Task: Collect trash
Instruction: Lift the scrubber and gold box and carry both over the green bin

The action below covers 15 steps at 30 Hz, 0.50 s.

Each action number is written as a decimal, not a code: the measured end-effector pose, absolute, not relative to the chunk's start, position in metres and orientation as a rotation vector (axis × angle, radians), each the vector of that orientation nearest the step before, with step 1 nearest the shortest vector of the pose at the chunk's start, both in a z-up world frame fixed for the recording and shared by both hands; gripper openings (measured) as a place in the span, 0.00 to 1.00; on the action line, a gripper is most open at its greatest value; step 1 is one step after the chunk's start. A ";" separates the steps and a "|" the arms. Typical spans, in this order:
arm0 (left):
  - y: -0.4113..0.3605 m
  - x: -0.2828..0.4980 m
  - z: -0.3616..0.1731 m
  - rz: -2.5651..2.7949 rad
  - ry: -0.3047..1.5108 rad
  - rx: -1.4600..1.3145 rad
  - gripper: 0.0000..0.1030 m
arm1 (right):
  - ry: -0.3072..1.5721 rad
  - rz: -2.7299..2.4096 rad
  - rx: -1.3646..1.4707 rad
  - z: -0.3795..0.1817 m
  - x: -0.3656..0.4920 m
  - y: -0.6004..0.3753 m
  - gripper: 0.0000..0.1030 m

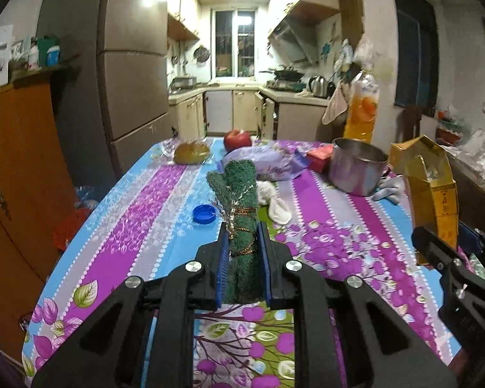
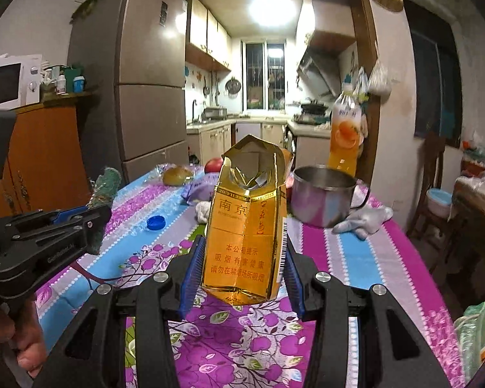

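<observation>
My left gripper [image 1: 242, 229] is shut on a rolled green scrubbing cloth [image 1: 239, 200] tied with gold string, held up over the flowered tablecloth [image 1: 152, 226]. The cloth [image 2: 105, 182] and left gripper [image 2: 95, 215] also show at the left of the right wrist view. My right gripper [image 2: 242, 252] is shut on a torn-open gold cigarette carton [image 2: 247, 223], lifted above the table. That carton [image 1: 431, 187] and right gripper [image 1: 436, 242] appear at the right edge of the left wrist view.
On the table lie a blue bottle cap [image 1: 204, 214], a white crumpled tissue [image 1: 274, 200], a purple packet [image 1: 268, 161], a steel pot [image 1: 355, 168], a red box [image 1: 320, 158], a bread bag [image 1: 190, 152], an apple [image 1: 237, 139] and an orange drink bottle [image 1: 362, 110]. A red bin [image 1: 71, 229] stands on the floor at left.
</observation>
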<state>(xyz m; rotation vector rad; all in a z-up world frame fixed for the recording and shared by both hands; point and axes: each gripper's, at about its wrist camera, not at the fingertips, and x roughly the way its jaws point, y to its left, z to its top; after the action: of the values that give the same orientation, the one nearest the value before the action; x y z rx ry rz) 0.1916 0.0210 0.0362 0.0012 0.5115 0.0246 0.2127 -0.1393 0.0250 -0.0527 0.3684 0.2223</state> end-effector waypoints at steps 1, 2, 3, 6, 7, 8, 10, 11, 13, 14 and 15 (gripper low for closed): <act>0.017 0.188 0.039 0.013 0.502 0.004 0.15 | 0.359 0.218 -0.056 0.027 0.209 -0.139 0.45; 0.013 0.186 0.040 0.009 0.494 0.009 0.15 | 0.346 0.214 -0.059 0.029 0.204 -0.140 0.45; 0.009 0.182 0.043 0.004 0.485 0.015 0.15 | 0.339 0.214 -0.058 0.031 0.200 -0.142 0.46; 0.002 0.176 0.047 -0.007 0.469 0.020 0.15 | 0.324 0.212 -0.056 0.037 0.192 -0.146 0.46; 0.000 0.173 0.048 -0.010 0.467 0.019 0.15 | 0.321 0.213 -0.054 0.038 0.192 -0.145 0.46; -0.001 0.172 0.049 -0.011 0.463 0.020 0.15 | 0.318 0.213 -0.055 0.039 0.190 -0.146 0.46; -0.005 0.168 0.051 -0.014 0.457 0.023 0.15 | 0.313 0.214 -0.055 0.042 0.184 -0.148 0.46; -0.006 0.167 0.051 -0.017 0.455 0.024 0.15 | 0.310 0.213 -0.055 0.043 0.180 -0.150 0.45; -0.012 0.163 0.053 -0.020 0.449 0.030 0.15 | 0.308 0.212 -0.053 0.046 0.177 -0.153 0.46; -0.014 0.162 0.053 -0.023 0.446 0.031 0.15 | 0.306 0.211 -0.053 0.047 0.174 -0.155 0.46; -0.017 0.161 0.054 -0.026 0.444 0.033 0.15 | 0.304 0.207 -0.051 0.048 0.171 -0.158 0.46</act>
<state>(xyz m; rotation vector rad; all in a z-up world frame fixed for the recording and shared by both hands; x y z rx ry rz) 0.1611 -0.0169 0.0544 0.0329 0.4436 -0.0262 0.1713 -0.1579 0.0481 -0.0512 0.3040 0.2073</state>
